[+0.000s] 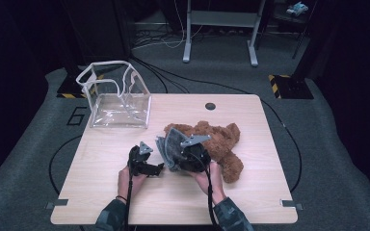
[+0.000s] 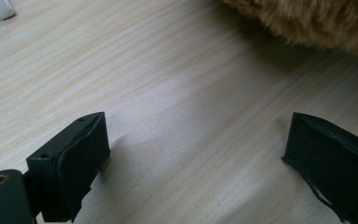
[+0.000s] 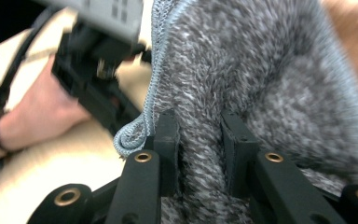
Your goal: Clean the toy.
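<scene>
A grey fuzzy cloth (image 1: 170, 146) with a blue stitched edge is lifted off the wooden table (image 1: 106, 192), just left of a brown teddy bear (image 1: 221, 142) that lies on its back. My right gripper (image 1: 177, 156) is shut on a fold of the cloth (image 3: 242, 70); both pads (image 3: 168, 140) pinch it from either side. My left gripper (image 1: 157, 169) rests low on the table to the left of the cloth, its jaws wide open with bare wood between them (image 2: 196, 158). The bear's fur (image 2: 317, 21) lies just beyond its jaws.
A clear plastic bag (image 1: 118, 96) with white trim stands open at the table's back left corner. A round cable hole (image 1: 210, 106) sits near the far edge. Cables and a desk frame (image 1: 221, 29) are on the floor beyond.
</scene>
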The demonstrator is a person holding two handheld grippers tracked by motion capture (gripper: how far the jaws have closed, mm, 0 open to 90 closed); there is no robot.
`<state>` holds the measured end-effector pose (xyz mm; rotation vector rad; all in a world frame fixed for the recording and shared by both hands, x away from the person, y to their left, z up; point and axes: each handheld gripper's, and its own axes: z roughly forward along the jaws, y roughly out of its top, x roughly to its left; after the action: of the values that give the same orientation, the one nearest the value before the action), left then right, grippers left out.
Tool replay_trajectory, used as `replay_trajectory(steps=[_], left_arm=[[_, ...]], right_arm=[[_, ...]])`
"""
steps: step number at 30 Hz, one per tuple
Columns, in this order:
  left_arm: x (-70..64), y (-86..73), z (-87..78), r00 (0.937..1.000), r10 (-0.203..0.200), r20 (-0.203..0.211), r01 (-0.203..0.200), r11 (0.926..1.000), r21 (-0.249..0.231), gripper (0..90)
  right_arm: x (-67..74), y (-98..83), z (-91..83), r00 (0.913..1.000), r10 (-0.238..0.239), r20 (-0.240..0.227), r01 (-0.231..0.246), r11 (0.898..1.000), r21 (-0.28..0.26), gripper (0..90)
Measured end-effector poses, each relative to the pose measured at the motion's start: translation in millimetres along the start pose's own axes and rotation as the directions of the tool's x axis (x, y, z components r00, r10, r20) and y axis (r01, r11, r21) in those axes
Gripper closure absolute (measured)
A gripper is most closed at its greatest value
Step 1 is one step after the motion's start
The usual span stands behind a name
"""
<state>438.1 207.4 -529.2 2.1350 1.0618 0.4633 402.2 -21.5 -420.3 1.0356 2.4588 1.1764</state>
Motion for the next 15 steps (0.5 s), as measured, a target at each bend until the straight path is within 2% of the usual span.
replay_trajectory(steps=[5,7,9,11,13,15], left_arm=[[-0.8,-0.2,0.8,0.9999,-0.008,-0.009,0.008,0.9999,-0.010,5.8],[-0.9,-0.2,0.7,0.9999,-0.008,-0.009,0.008,0.9999,-0.009,5.8],[-0.3,-0.1,0.2,1.0000,-0.001,-0.006,0.001,1.0000,-0.002,5.7],[-1.1,-0.3,1.0,0.9999,-0.013,-0.009,0.012,0.9998,-0.014,5.8],[-1.2,-0.3,1.2,0.9999,-0.014,-0.009,0.014,0.9998,-0.016,5.8],[-1.2,-0.4,1.2,0.9999,-0.014,-0.009,0.014,0.9998,-0.016,5.8]], right_arm=[[-7.4,28.5,-16.6,0.9984,-0.008,0.056,0.012,0.998,-0.065,71.2],[-12.9,41.7,-21.8,0.9957,-0.013,0.092,0.022,0.995,-0.093,71.2],[-16.3,53.1,-23.9,0.9912,-0.019,0.131,0.033,0.994,-0.105,71.1],[-20.0,62.9,-24.2,0.9848,-0.036,0.170,0.057,0.991,-0.120,71.0],[-20.7,69.8,-23.7,0.9802,-0.017,0.197,0.042,0.991,-0.123,70.9],[-24.3,76.4,-19.5,0.9734,-0.025,0.228,0.054,0.991,-0.121,70.9]])
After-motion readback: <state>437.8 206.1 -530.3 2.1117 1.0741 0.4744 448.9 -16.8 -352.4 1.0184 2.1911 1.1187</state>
